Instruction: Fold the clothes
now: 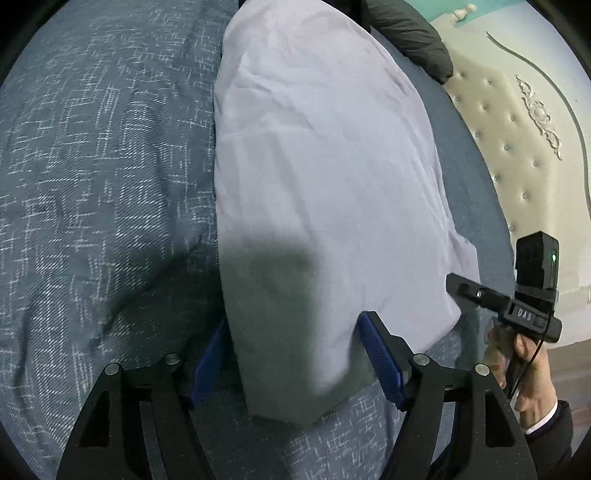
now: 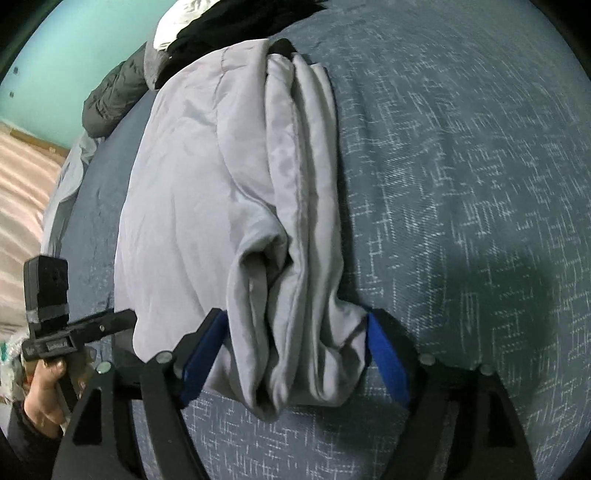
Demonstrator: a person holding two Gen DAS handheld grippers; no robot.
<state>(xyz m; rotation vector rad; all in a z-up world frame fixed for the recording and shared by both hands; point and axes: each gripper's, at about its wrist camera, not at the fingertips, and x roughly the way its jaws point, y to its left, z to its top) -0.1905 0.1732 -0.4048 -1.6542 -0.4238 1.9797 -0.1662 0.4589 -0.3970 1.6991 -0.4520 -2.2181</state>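
The pale grey garment (image 1: 325,177) lies lengthwise on the bed's blue-grey patterned bedspread (image 1: 92,184), already gathered into a long narrow strip, which looks like a half-made fold waiting for its near end to be brought over. Both claws sit at that near end, 1 at each corner, probably so the hem can be lifted evenly and carried toward the far end of the garment.

The left claw (image 1: 291,358) is spread wide, its 2 blue pads either side of the garment's near corner; the cloth lies between them, but neither pad visibly presses it, so I judge nothing is gripped yet. The right claw (image 2: 295,354) is likewise wide open, its pads flanking the bunched, layered edge (image 2: 295,332) of the garment; the cloth brushes the pads but is not pinched. Each claw is seen in the other's view just beside the garment's near end, held in a hand (image 1: 532,373).

Beyond the garment's far end lies a dark padded jacket (image 1: 406,33); a tufted cream headboard (image 1: 517,129) stands beside the garment, past the bed's edge.
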